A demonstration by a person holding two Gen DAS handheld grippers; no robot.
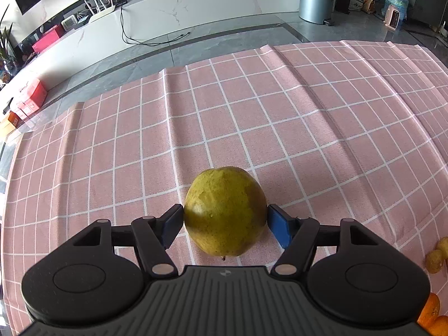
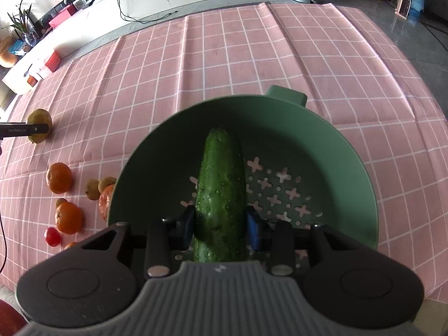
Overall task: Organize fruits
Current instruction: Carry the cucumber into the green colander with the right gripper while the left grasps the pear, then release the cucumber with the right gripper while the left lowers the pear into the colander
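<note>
Left gripper (image 1: 225, 224): wide around pear (image 1: 225, 211), may roll | Right gripper (image 2: 221, 228): clamps cucumber (image 2: 221, 193) over bowl (image 2: 350, 151), may tip out

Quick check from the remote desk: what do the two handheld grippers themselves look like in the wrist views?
Both match: the left gripper and right gripper have a grey ribbed body bearing a small round logo, two black rounded housings with circular insets, black linkage bars with silver pivot pins, and blue finger pads. No hand, sleeve or gripper cable shows.
</note>
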